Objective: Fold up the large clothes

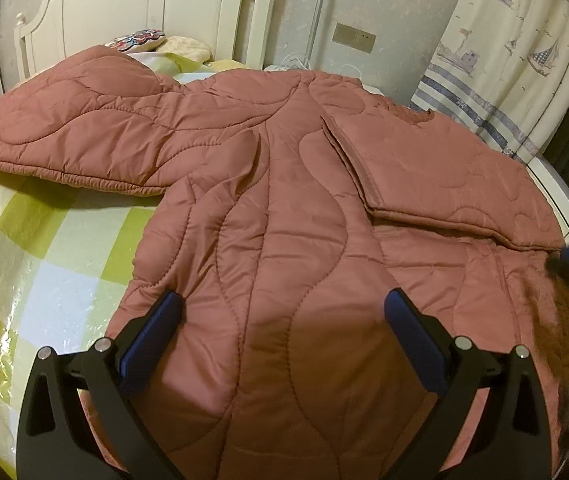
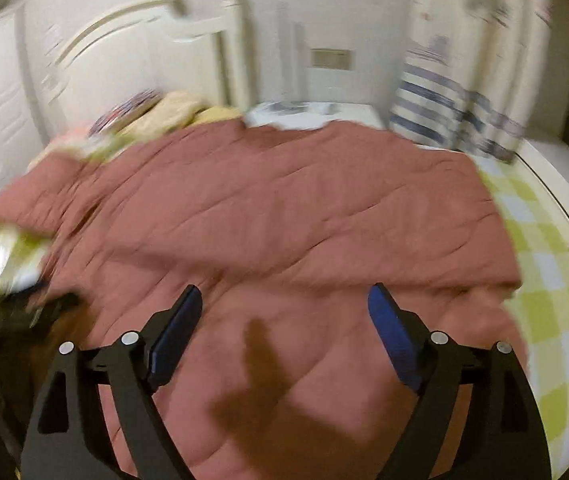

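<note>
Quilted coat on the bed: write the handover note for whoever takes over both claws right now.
Left claw: open, empty, hovering over the lower middle of the pink quilted coat.
Right claw: open, nothing between its fingers, above the coat; its view is blurred.
Coat: spread flat on the green checked bedsheet. The right-hand sleeve is already folded in across the body; the other sleeve still lies stretched out to the left.
Done: one sleeve fold.
Left: fold the outstretched sleeve in, then probably fold the body up from the hem.
</note>
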Demonstrator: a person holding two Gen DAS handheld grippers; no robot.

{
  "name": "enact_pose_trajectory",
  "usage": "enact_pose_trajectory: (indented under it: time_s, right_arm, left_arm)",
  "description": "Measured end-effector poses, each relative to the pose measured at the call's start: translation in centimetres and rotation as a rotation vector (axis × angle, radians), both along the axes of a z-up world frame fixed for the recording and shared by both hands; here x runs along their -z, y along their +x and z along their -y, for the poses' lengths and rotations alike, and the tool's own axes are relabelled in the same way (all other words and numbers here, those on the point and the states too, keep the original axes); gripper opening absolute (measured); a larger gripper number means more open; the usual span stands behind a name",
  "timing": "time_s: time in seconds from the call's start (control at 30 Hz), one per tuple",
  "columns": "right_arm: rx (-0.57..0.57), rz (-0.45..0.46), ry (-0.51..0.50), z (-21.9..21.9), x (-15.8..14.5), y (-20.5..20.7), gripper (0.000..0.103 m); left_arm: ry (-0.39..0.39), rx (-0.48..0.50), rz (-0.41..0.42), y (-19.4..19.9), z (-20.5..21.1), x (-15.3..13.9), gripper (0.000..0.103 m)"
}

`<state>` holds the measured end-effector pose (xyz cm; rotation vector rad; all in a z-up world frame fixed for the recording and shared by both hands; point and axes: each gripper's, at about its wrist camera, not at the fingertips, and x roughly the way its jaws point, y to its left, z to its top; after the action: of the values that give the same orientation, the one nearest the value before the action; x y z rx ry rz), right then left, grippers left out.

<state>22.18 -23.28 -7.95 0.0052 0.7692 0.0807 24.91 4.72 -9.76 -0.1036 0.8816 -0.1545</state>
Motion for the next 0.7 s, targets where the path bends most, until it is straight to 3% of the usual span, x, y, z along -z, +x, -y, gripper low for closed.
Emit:
enact_pose_trajectory:
  time_s: [0.17,0.2,0.3,0.37,0.47,0.5,0.63,0.7]
  right_arm:
    - [-0.099,-0.041,-0.176,-5.9,3.2,-3.0,0.085]
    - [-0.102,-0.009,-0.191,-6.5,2.8,-3.5,0.086]
    - [-0.137,-0.022,-0.177,-7.2,3.0,-3.6,0.086]
    - [-0.162,-0.010,-0.190,-7.8,2.9,-4.0,0.086]
    - [-0.179,-0.012,-0.185,-7.4,3.0,-3.6,0.086]
    - [-0.180,-0.020,-0.170,-7.2,3.0,-3.3,0.086]
    - [-0.182,-0.033,-0.111,-6.2,2.8,-3.0,0.086]
    - [-0.184,-0.036,-0.095,-6.1,2.8,-3.2,0.086]
  left_arm:
    - [0.060,-0.023,-0.007,-0.8,-0.1,0.1,0.101]
    - [0.061,-0.034,-0.003,-1.2,-0.4,0.0,0.101]
    - [0.038,-0.050,-0.009,-2.0,-1.4,-0.1,0.101]
    - [-0.062,-0.055,-0.012,-2.8,-3.3,-0.7,0.101]
    - [-0.323,-0.141,0.005,-2.7,-9.2,-2.3,0.101]
    - [-0.422,-0.220,0.028,-2.5,-12.6,-2.9,0.101]
    - [-0.660,-0.547,0.108,-3.0,-23.5,-3.3,0.100]
    - [-0.732,-0.648,0.135,-3.0,-27.3,-3.0,0.100]
